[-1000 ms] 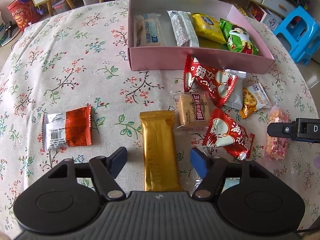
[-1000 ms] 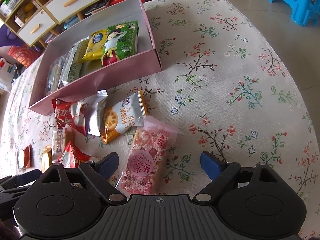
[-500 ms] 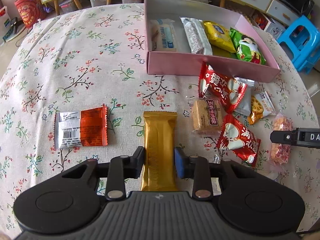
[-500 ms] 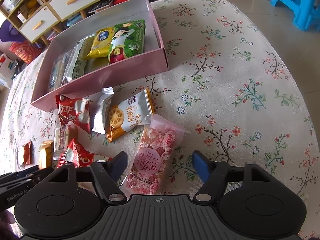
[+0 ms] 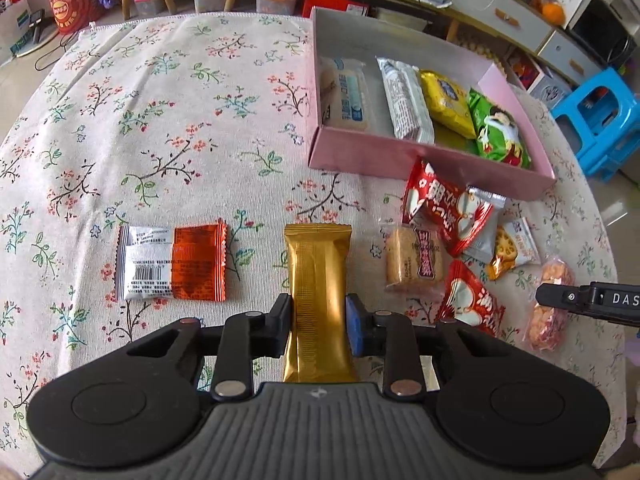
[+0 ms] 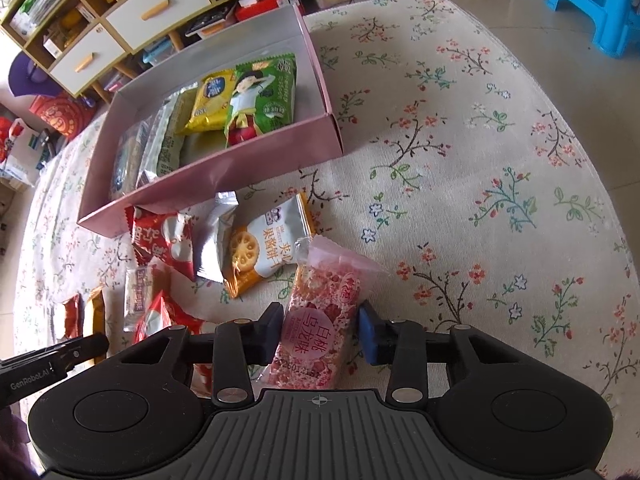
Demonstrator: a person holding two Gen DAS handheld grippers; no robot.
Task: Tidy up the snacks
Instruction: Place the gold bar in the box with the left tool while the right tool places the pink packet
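My left gripper (image 5: pixel 318 322) is shut on a long gold snack bar (image 5: pixel 318 280), which looks lifted off the floral cloth. My right gripper (image 6: pixel 322 332) has closed onto a pink rice-crisp packet (image 6: pixel 324 320); both pads touch its sides. The pink box (image 5: pixel 400 160) stands at the far right in the left wrist view and holds several snack packets; it also shows in the right wrist view (image 6: pixel 224 176). Loose near the box lie two red packets (image 5: pixel 444 208), a biscuit packet (image 5: pixel 414 264) and an orange-and-white cracker packet (image 6: pixel 264 248).
An orange-and-silver packet (image 5: pixel 172 264) lies left of the gold bar. The round table (image 5: pixel 160 120) has a floral cloth. Blue stools (image 5: pixel 600 120) stand to the right, and drawers and shelves (image 6: pixel 120 20) stand behind the table.
Both grippers have closed: the left onto the gold bar, the right onto the pink packet. The left view has risen and drawn back from the table.
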